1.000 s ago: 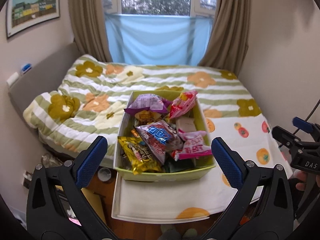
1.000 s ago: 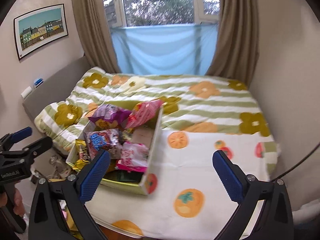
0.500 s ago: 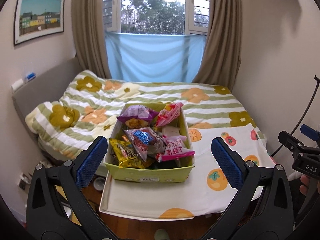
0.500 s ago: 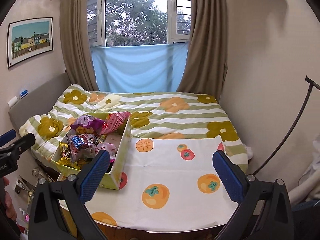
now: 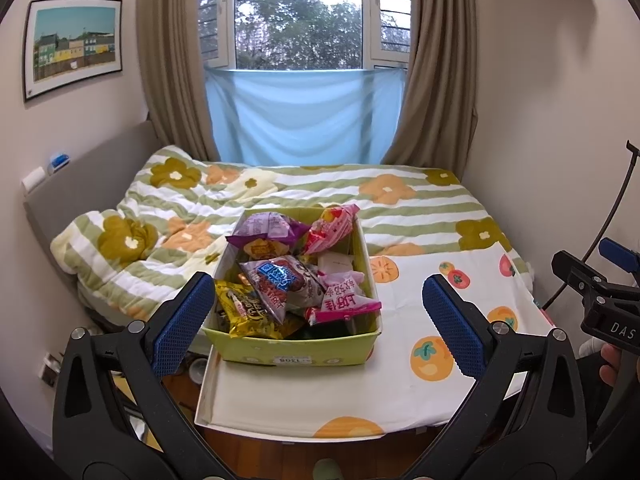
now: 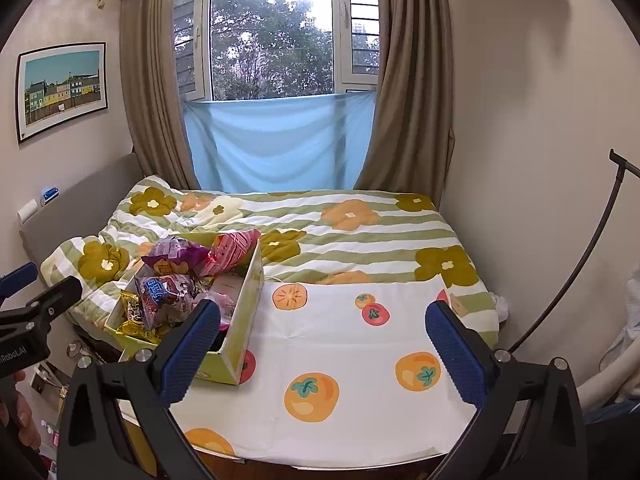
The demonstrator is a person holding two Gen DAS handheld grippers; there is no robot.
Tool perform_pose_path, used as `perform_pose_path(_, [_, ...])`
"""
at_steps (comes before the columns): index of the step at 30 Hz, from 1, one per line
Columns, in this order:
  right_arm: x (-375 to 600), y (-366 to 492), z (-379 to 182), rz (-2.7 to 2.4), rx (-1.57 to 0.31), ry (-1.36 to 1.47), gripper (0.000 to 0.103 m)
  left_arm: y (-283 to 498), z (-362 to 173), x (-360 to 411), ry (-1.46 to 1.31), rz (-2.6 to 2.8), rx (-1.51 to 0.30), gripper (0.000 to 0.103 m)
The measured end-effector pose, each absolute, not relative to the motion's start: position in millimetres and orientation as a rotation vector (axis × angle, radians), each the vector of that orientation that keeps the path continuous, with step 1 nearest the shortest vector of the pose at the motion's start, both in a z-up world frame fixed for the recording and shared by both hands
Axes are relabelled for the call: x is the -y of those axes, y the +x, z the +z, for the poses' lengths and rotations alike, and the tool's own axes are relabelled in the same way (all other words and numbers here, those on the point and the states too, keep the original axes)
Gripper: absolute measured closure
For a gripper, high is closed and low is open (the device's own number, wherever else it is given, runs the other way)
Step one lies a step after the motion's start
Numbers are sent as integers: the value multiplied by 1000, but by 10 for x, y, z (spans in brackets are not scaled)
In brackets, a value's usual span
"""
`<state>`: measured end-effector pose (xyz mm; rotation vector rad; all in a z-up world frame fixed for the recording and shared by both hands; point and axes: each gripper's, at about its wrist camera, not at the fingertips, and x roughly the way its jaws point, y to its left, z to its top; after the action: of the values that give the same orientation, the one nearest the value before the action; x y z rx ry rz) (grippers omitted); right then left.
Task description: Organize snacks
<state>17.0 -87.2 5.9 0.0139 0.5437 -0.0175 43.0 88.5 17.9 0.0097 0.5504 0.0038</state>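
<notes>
A light green box (image 5: pixel 296 350) full of snack packets stands on a white cloth with orange fruit prints (image 5: pixel 400 372), at the table's left. It holds a purple bag (image 5: pixel 266 228), a pink-red bag (image 5: pixel 332 226), a blue-labelled bag (image 5: pixel 280 280), a yellow bag (image 5: pixel 240 310) and a pink packet (image 5: pixel 342 302). My left gripper (image 5: pixel 318 320) is open and empty, well back from the box. My right gripper (image 6: pixel 322 344) is open and empty, to the right of the box (image 6: pixel 244 320), over the cloth (image 6: pixel 360 360).
A bed with a green-striped flowered quilt (image 5: pixel 320 200) lies behind the table, against the window with brown curtains and a blue cloth (image 5: pixel 304 116). Walls close in on both sides. A dark cable (image 6: pixel 576 272) arcs at the right. Floor clutter (image 5: pixel 52 368) lies left of the table.
Both grippers have pulled back and risen, so the box looks smaller and farther and more of the window shows. Both grippers stay open and empty.
</notes>
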Motion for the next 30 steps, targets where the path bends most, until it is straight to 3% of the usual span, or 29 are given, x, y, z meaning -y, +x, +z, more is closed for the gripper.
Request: perform_pose_path(30, [915, 216, 61, -24, -541, 24, 1, 473, 205, -844, 21, 2, -547, 0])
